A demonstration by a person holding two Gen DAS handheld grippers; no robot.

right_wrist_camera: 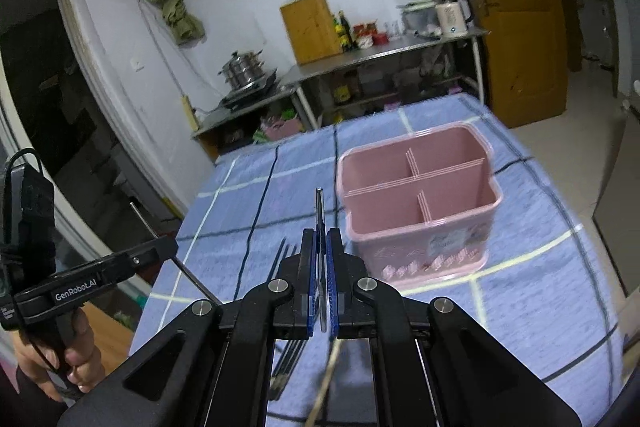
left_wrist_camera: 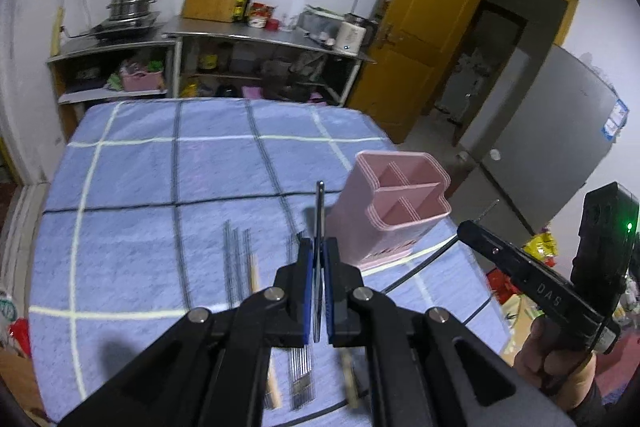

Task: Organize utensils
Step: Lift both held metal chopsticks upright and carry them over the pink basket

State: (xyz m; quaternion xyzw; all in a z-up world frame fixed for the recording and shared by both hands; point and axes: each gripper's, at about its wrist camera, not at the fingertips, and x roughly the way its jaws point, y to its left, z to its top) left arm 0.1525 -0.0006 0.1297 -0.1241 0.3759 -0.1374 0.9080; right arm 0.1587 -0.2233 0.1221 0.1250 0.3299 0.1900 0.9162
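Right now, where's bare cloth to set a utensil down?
Free: the far half of the blue checked cloth, beyond the loose utensils and left of the pink caddy. Crowded: the near strip under both tools.

A table under a blue checked cloth [left_wrist_camera: 140,167] carries a pink utensil caddy [right_wrist_camera: 420,211] and loose forks [left_wrist_camera: 236,267].

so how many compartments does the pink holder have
4. The pink holder is split by dividers into four sections: two at the back, far-left and far-right, and two at the front, near-left and near-right. All look empty.
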